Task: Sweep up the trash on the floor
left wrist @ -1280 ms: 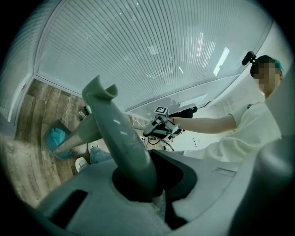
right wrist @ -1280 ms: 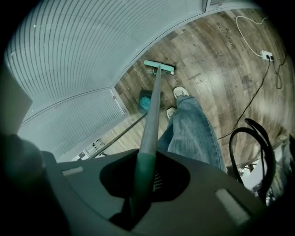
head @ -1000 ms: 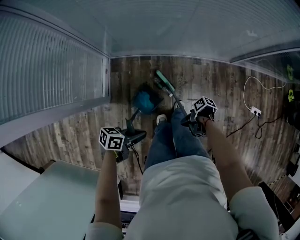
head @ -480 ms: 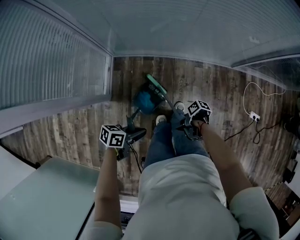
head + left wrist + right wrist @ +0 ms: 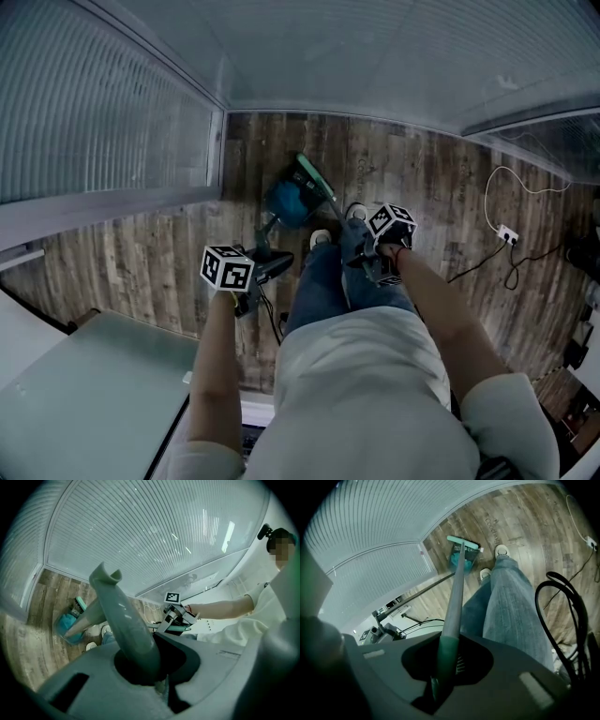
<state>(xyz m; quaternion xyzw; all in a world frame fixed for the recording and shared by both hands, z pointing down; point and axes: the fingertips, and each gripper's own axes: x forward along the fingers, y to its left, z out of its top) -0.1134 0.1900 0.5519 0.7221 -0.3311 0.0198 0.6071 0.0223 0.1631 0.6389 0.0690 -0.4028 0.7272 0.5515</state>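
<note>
A blue dustpan rests on the wood floor near the corner of the glass walls. Its long grey handle rises into my left gripper, which is shut on it. The green broom head lies right beside the dustpan's far edge. The broom's handle runs up into my right gripper, shut on its green end. In the head view the left gripper is left of the person's legs and the right gripper is over the right knee. I cannot make out any loose trash.
The person's jeans legs and white shoes stand just behind the dustpan. Ribbed glass walls close the corner at the left and far side. A white cable with a plug strip trails at the right. A pale tabletop sits at the lower left.
My right gripper has moved left and closer to the person, drawing the broom head in toward the dustpan. The left gripper and dustpan have stayed put.
</note>
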